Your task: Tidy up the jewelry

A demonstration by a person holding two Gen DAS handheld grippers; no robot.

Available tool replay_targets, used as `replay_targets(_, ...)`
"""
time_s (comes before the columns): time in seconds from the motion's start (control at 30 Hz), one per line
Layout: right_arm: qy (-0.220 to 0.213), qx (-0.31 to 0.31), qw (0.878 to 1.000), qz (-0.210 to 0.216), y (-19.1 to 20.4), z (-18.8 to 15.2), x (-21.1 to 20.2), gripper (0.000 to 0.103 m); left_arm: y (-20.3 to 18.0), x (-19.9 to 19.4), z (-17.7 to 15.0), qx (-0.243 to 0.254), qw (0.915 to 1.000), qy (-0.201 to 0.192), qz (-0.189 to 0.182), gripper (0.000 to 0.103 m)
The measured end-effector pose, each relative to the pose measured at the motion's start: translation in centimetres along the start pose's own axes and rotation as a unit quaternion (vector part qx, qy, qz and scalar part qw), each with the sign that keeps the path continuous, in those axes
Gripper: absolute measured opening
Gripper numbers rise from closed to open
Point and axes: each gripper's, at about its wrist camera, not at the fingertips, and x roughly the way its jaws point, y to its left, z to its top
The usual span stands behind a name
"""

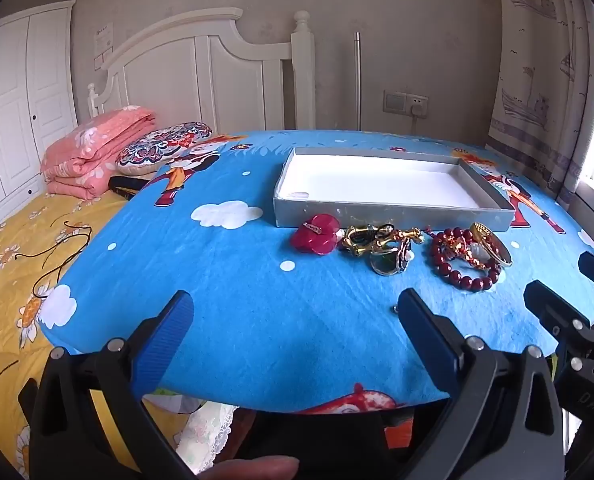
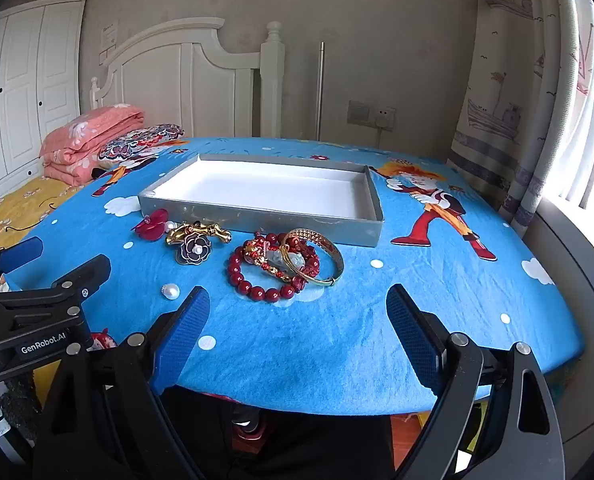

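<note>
Right gripper [image 2: 297, 312] gapes before glossy dark-red bead bracelet [image 2: 269, 276].

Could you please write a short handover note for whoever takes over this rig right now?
Left gripper: open, holding nothing, hovering over the near table edge.
Right gripper: open, holding nothing, just short of the red bead bracelet.
Grey tray: white inside, no jewelry visible in it.
In front of the tray, on the blue cloth: red pendant, gold clasp piece, flower brooch, gold bangle overlapping the bracelet, loose pearl.
Done: nothing sorted yet.
Left: move every piece into the tray.
</note>
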Motion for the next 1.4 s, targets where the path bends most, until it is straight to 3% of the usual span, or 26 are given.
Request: replay_targets(1.4,0.0,0.003,1.0,0.0,-0.19,0.1,0.06,0.085,0.27,0.24,-0.21,-0.009,0.9999,0.01,-0.005,0.099)
